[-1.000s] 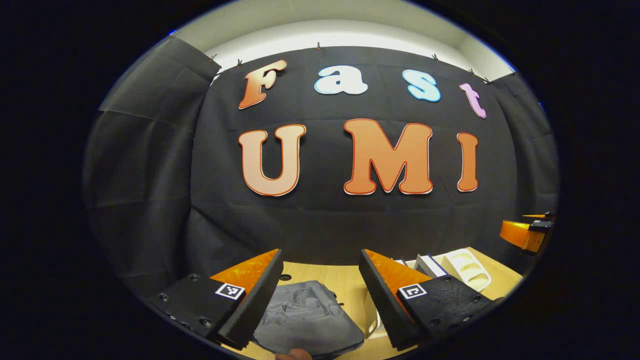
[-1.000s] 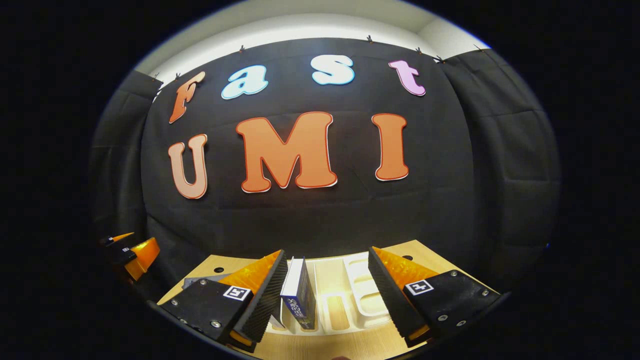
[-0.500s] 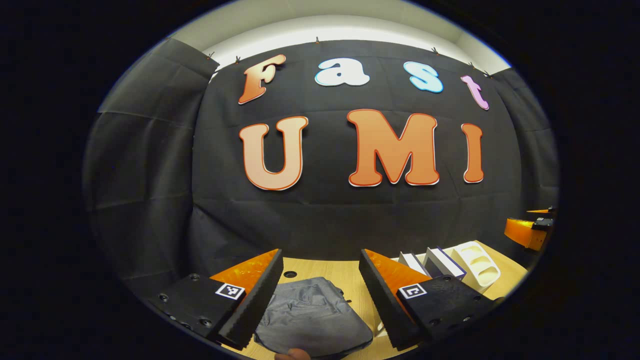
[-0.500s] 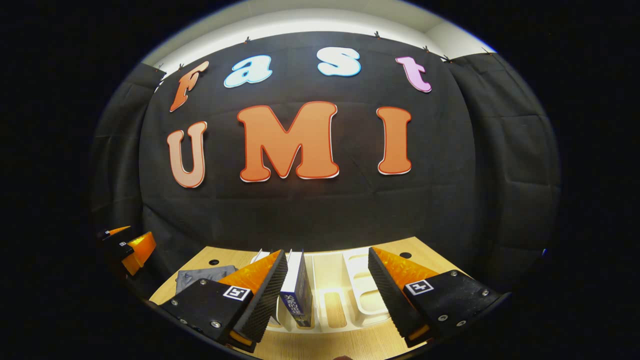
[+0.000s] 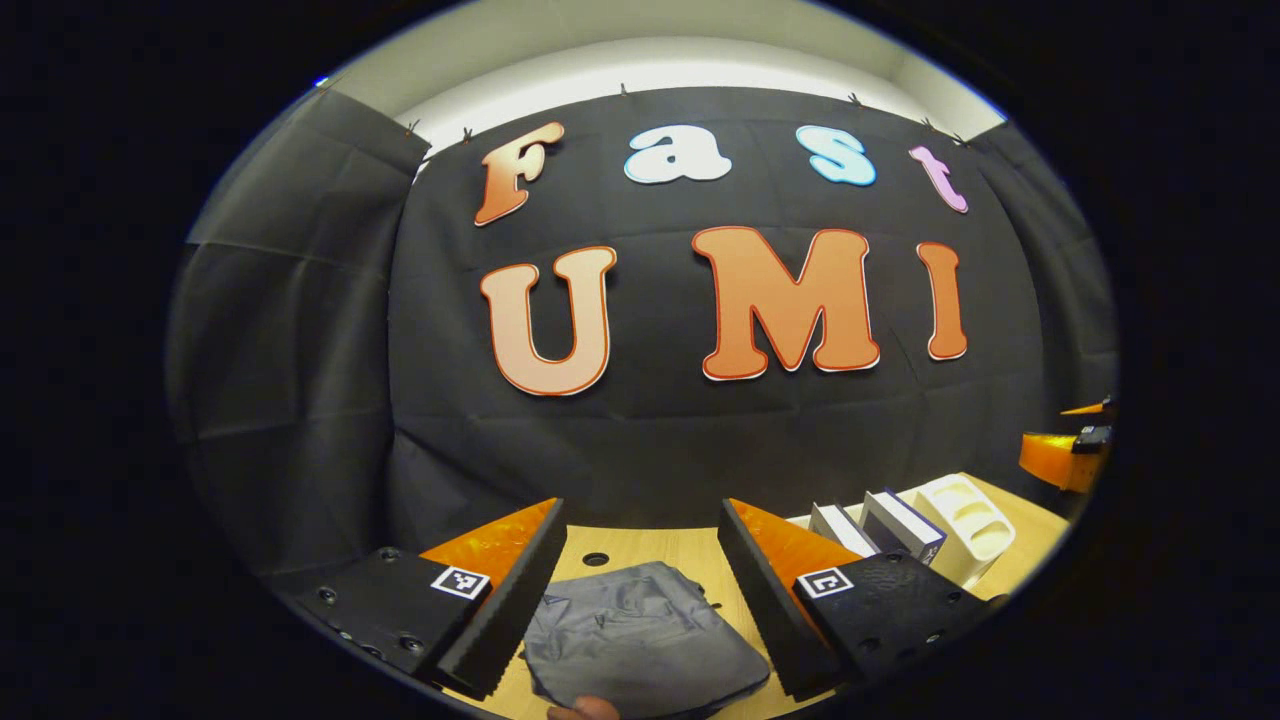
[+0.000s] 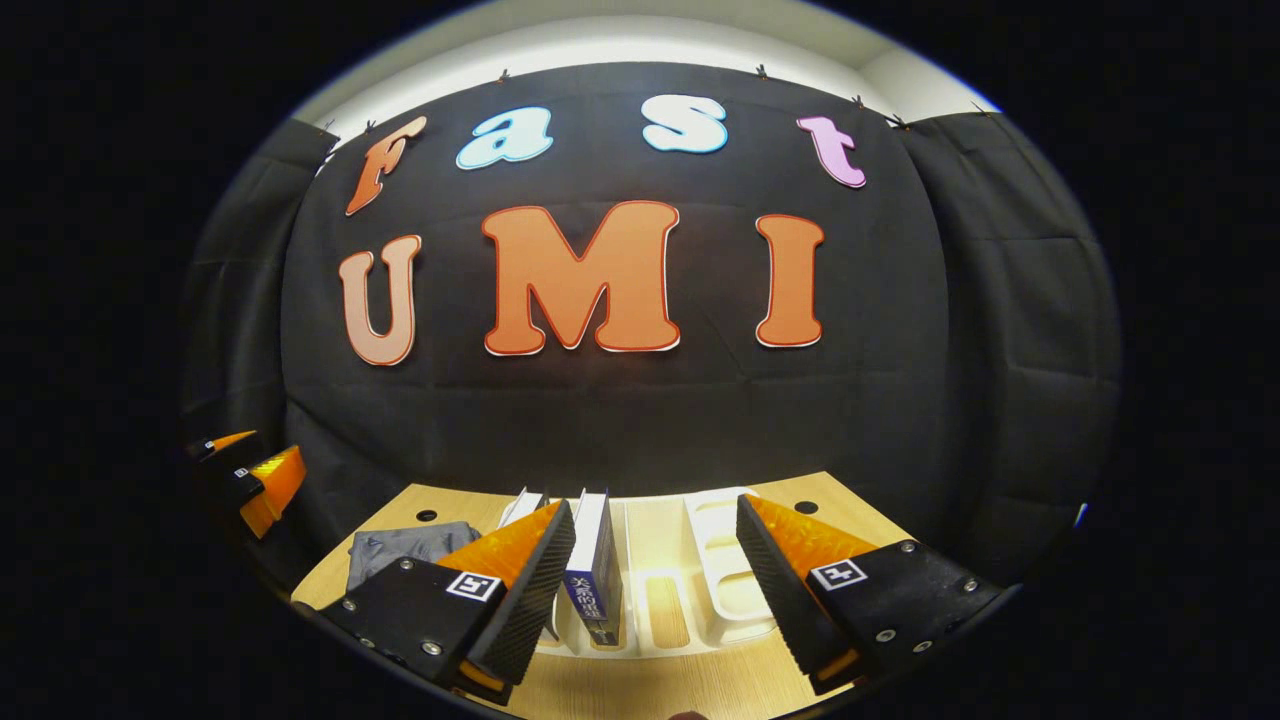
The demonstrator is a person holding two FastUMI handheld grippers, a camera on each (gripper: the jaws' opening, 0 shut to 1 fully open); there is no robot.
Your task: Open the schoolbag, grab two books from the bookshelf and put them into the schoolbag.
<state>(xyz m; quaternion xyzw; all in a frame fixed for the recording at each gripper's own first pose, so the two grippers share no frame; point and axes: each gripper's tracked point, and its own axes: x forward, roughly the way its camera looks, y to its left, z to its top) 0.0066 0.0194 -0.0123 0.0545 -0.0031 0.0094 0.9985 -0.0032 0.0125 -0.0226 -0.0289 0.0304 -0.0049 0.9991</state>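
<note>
Left hand-held gripper open above grey schoolbag, book spine lettered

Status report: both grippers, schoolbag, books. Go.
Left gripper open above the grey schoolbag, bag flat on the table. Right gripper open before the white bookshelf, two books upright in it. Nothing between fingers and targets.

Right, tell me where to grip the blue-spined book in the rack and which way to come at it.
Take the blue-spined book by its top edge, from above, one of the jaws on each cover. It stands upright in the white rack, spine toward the right gripper, which is open. A second book stands just to its left, so that side looks tight; the slot to its right is free.
</note>
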